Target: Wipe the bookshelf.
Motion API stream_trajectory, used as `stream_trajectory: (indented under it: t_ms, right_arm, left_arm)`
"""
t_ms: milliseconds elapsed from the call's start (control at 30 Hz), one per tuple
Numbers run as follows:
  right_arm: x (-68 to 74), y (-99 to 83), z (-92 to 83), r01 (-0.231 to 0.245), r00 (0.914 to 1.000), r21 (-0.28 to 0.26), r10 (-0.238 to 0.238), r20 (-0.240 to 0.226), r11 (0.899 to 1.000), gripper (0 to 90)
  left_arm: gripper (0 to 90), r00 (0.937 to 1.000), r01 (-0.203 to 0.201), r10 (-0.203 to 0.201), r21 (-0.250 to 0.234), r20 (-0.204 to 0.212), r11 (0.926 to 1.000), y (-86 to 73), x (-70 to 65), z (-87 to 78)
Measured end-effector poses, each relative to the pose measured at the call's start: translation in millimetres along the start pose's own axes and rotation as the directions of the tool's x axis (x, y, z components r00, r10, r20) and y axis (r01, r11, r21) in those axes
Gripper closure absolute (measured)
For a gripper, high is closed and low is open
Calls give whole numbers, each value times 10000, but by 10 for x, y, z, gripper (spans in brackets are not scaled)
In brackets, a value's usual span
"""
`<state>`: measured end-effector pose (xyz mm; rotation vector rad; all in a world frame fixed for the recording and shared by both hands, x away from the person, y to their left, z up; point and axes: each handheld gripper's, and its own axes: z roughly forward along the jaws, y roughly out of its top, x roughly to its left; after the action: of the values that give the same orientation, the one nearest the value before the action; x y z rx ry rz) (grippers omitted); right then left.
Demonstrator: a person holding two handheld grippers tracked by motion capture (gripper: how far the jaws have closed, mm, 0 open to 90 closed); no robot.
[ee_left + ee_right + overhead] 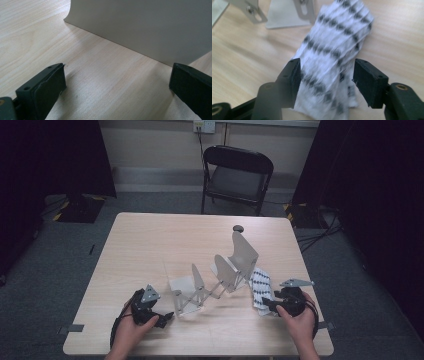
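Striped cloth (332,57) lies flat on the tabletop (150,245) just beside the metal rack (220,275), not yet on it. Right gripper (325,77) jaws straddle it, released; left gripper (115,82) jaws gape empty near the rack.

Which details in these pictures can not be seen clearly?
- Patterned cloth: blurred in the right gripper view; its near end is cut off by the bottom edge.
- Metal rack: its end plate is cut off by the left gripper view's edges.
- Small dark object: too small in the high view.

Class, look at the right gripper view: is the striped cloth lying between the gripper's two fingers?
Yes, the black-and-white striped cloth lies on the table between the right gripper's two spread fingers.
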<state>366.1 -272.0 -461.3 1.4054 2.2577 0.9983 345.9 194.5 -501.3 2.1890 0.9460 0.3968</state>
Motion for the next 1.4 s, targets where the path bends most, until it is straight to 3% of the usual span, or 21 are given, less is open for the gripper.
stream_trajectory:
  t_ms: [33,133,200,333,500,633,733,933,1000,1067,1133,1233,1400]
  right_arm:
    - [-19,34,-14,-63,9999,-143,64,89,9999,387]
    - [-48,125,-24,392,9982,-373,-375,471,9985,465]
    - [-63,150,19,556,9954,-146,-543,786,9983,549]
    - [-48,55,169,624,9921,511,-676,1056,9967,555]
    - [104,-88,178,694,9945,291,-714,767,9972,555]
    - [293,-141,128,580,9979,457,-593,277,9973,463]
    - [392,-228,83,357,9994,288,-358,19,9989,427]
    - [336,-289,-96,-144,9993,-197,137,-344,9997,338]
    - [248,-255,-168,-266,9995,-567,257,-161,9980,345]
    - [168,-244,-194,-224,9997,-357,226,59,9991,408]
    - [135,-280,-149,-111,9999,95,110,103,9999,371]
    - [193,-368,-53,-3,9999,322,7,-115,9995,372]
    - [431,-358,-14,507,9982,331,-495,-336,9982,370]
  left_arm:
    - [3,10000,5,-5,-12,-12,10000,0,-1,1]
    - [3,10000,-32,32,23,4,10000,0,3,-1]
    - [3,10000,-22,22,14,12,10000,0,2,0]
    - [3,10000,-23,23,-15,24,10000,-1,-2,1]
    - [3,10000,-22,22,-14,24,10000,-1,-3,1]
    - [3,10000,-17,17,2,2,10000,-1,-2,1]
    - [3,10000,6,-6,8,-8,10000,0,-7,0]
    - [3,10000,8,-8,8,-8,10000,0,-7,0]
    - [3,10000,42,-42,-27,12,10000,-1,-12,2]
    - [3,10000,34,-34,-32,26,10000,-1,-12,2]
    - [3,10000,36,-36,-39,24,10000,-1,-12,3]
    - [3,10000,39,-39,-35,27,10000,-1,-12,3]
    - [3,10000,50,-49,-33,9,10000,-1,-14,3]
